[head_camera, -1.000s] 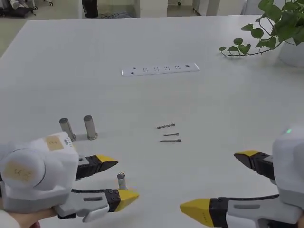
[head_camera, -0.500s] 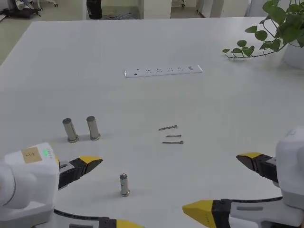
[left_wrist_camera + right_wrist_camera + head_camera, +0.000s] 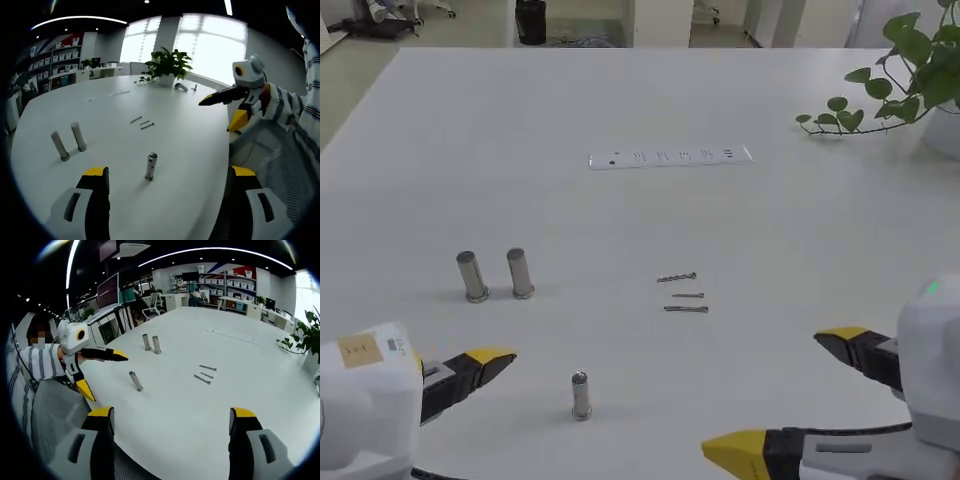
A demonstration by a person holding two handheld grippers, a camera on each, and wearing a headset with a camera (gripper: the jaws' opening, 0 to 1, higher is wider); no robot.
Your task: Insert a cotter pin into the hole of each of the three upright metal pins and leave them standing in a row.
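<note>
- While the left hand-held gripper, a white body with black jaws tipped in yellow, hovered low over the near left of the broad white worktop, its jaws stood wide apart and held nothing.
- Right hand-held gripper, of the same white, black and yellow make, hung over the near right edge; its jaws were likewise spread wide and empty.
- One lone silver cylindrical metal pin stood upright on the worktop between the two hand-held grippers, nearer the left one. In the left gripper view it appeared between that gripper's jaws but ahead of their tips, touching neither.
- Two more silver metal cylinders, the left pin and the right pin, stood upright just beside each other, farther back on the left and well apart from the lone pin.
- Three thin metal cotter pins lay flat near the middle of the worktop, roughly parallel and ranged one behind another: the farthest cotter pin, the middle cotter pin and the nearest cotter pin. All three lay loose, well apart from the upright pins.
- One flat white power strip lay farther back, near the centre line.
- Green leafy plant stood at the far right corner, one stem trailing over the worktop.
- In the left gripper view, a striped sleeve showed behind the right hand-held gripper.
</note>
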